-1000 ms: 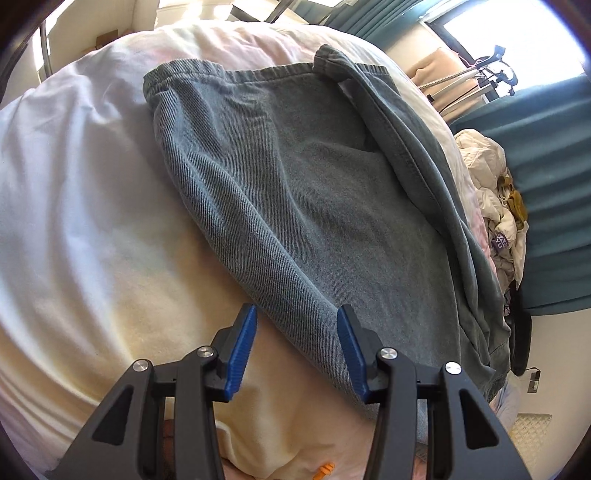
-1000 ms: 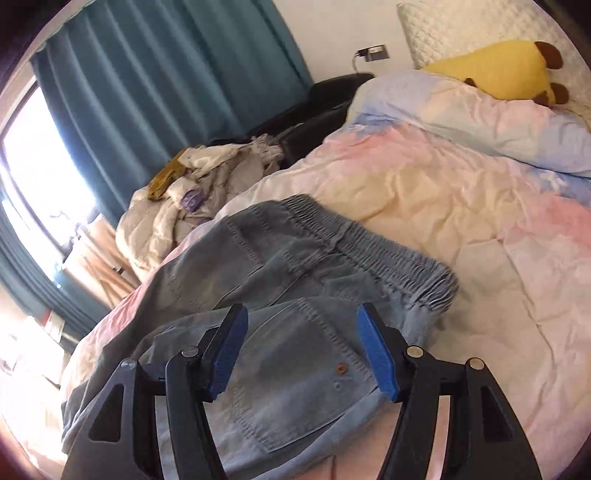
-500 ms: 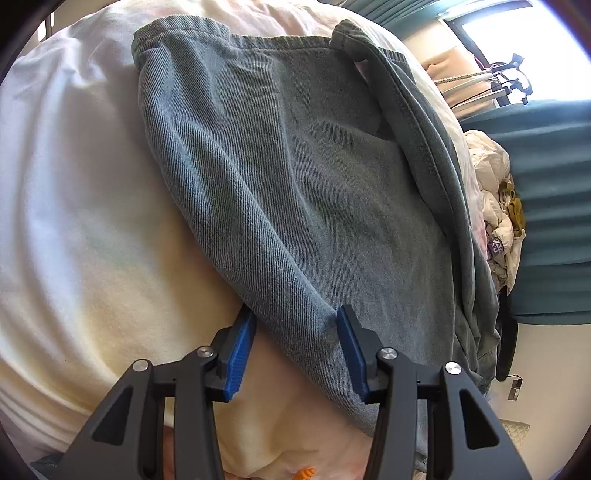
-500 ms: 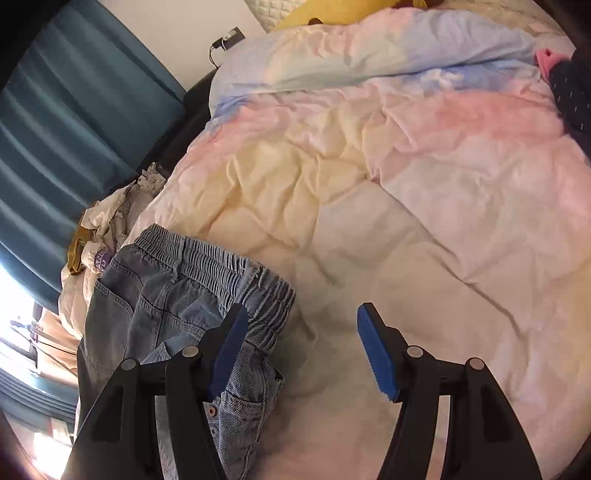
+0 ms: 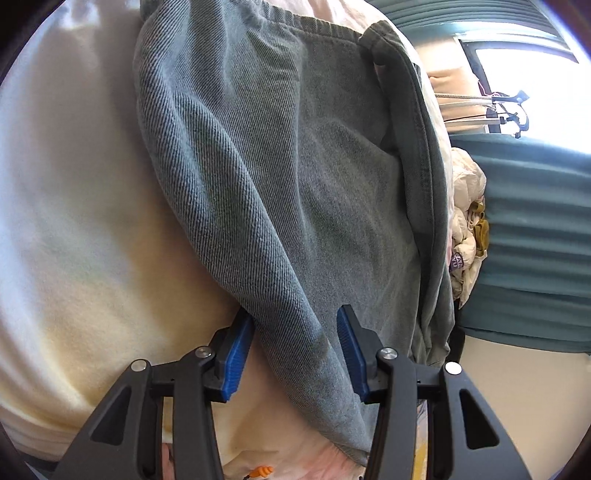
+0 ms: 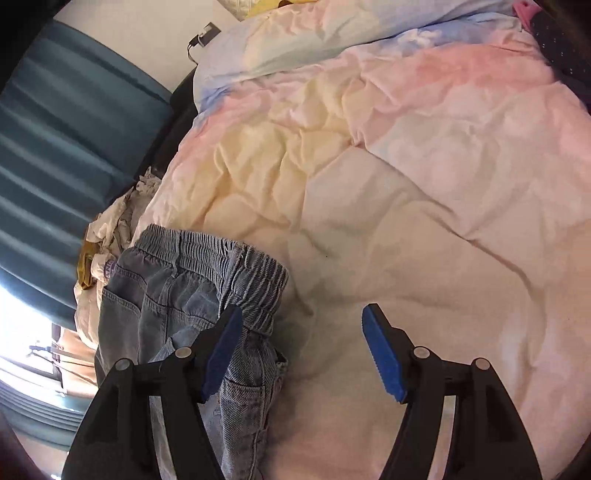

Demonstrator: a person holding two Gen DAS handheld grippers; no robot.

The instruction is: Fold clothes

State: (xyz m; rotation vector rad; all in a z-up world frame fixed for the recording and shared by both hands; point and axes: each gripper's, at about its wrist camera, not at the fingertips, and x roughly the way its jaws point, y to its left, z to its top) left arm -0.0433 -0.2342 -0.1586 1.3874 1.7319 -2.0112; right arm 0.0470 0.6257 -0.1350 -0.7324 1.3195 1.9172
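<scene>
Grey-blue denim jeans lie folded lengthwise on a pastel duvet. My left gripper is open and straddles their folded near edge: one blue pad sits against the fold on the duvet side, the other pad stands over the denim with a gap. In the right wrist view the elastic waistband lies at the lower left. My right gripper is open, its jaws opening wider. Its left pad hangs over the jeans' waist corner, and mostly bare duvet lies between the fingers.
A heap of pale clothes lies off the bed's far side by teal curtains. A drying rack stands at the bright window. A dark dotted garment lies at the duvet's far right. A wall socket is behind the bed.
The left gripper sank toward the jeans, so their folded edge now runs between its fingers. The right gripper swung off the jeans to beside the waistband, rolled, and its jaws widened.
</scene>
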